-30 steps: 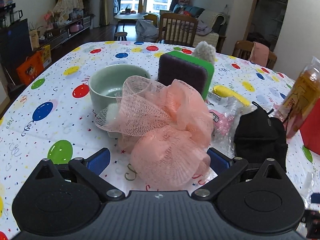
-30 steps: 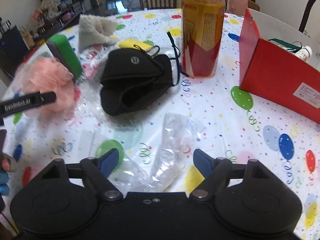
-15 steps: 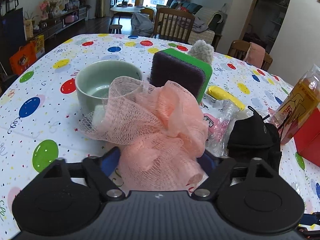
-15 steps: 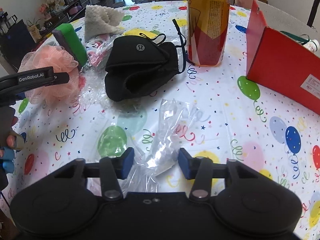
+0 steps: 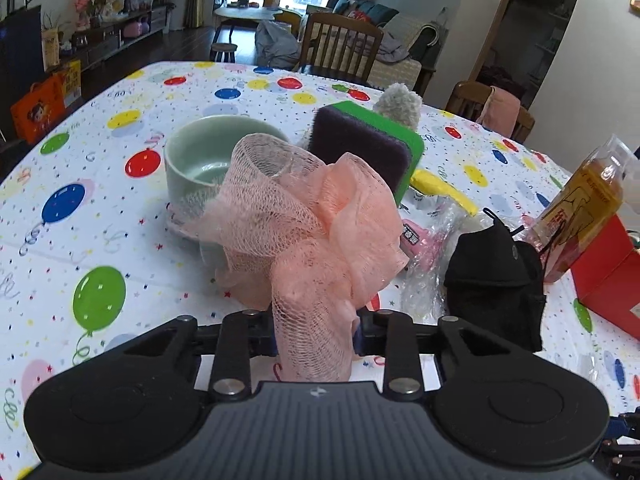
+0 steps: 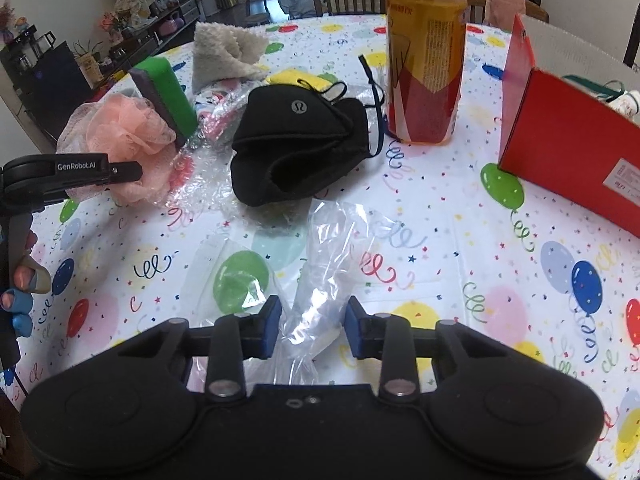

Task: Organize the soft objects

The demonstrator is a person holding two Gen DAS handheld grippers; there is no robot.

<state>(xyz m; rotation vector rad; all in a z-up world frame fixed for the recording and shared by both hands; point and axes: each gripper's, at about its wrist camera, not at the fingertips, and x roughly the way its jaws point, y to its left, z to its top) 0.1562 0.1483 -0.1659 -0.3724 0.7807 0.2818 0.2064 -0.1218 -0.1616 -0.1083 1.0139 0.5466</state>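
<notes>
My left gripper is shut on the pink mesh bath pouf, squeezing its near end; the pouf also shows in the right wrist view. Behind it stand a green-and-purple sponge and a fluffy cream cloth. My right gripper has its blue pads pressed against a clear plastic bag lying on the balloon tablecloth. A black pouch lies in the middle of the table.
A pale green bowl stands left of the pouf. An orange drink bottle and a red box stand at the right. Bubble wrap and a yellow item lie near the sponge.
Both grippers have closed: the left one from open around the pouf to shut on it, the right one from open to shut on the clear bag.
</notes>
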